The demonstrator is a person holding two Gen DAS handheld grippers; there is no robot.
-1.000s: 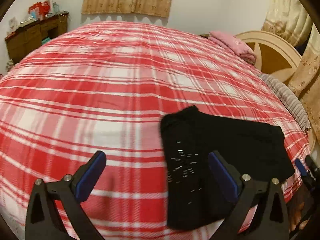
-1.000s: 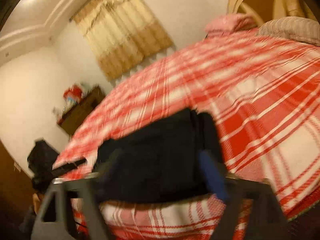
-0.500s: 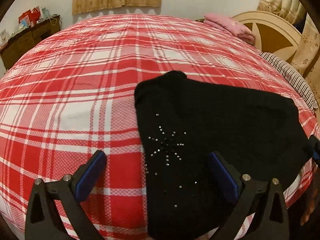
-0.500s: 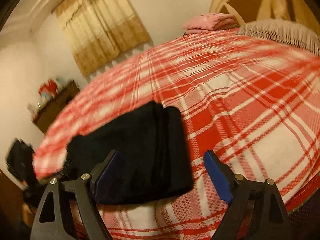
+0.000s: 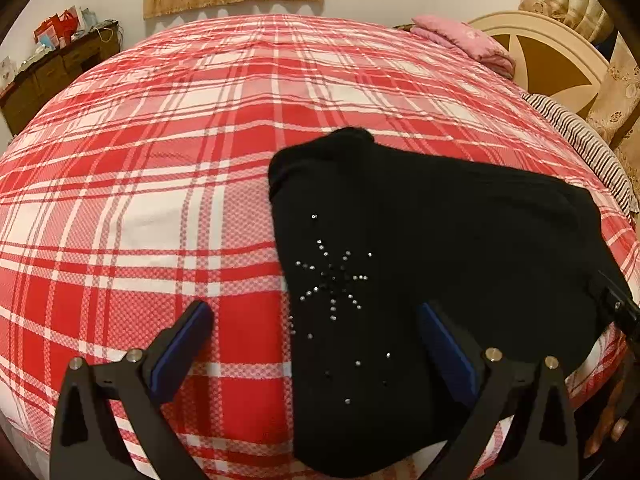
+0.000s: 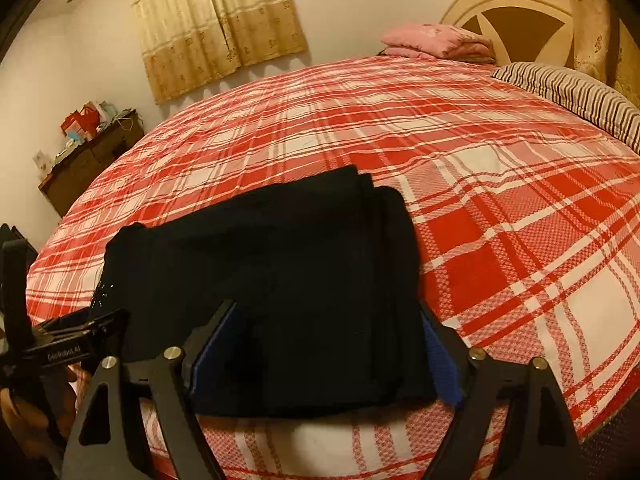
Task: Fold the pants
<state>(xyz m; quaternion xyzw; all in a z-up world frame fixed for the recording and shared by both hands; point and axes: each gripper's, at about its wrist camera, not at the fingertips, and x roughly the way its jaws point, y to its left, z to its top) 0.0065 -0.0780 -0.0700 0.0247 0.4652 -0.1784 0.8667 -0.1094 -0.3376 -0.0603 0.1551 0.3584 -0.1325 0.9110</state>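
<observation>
- The left tongs (image 5: 316, 344) with blue pads are wide apart and hold nothing. One pad is above the bed cover and the other is above the pants.
- The folded black cloth pants (image 5: 420, 280) with little shiny dots lie flat on the red and white checked bed cover (image 5: 160, 184), near its front edge.
- The right tongs (image 6: 326, 356) are wide apart too, with one pad on each side of the pants' near end. I cannot tell if they touch.
- A folded pink cloth (image 6: 436, 42) lies far back by the cream headboard (image 6: 512, 8).
</observation>
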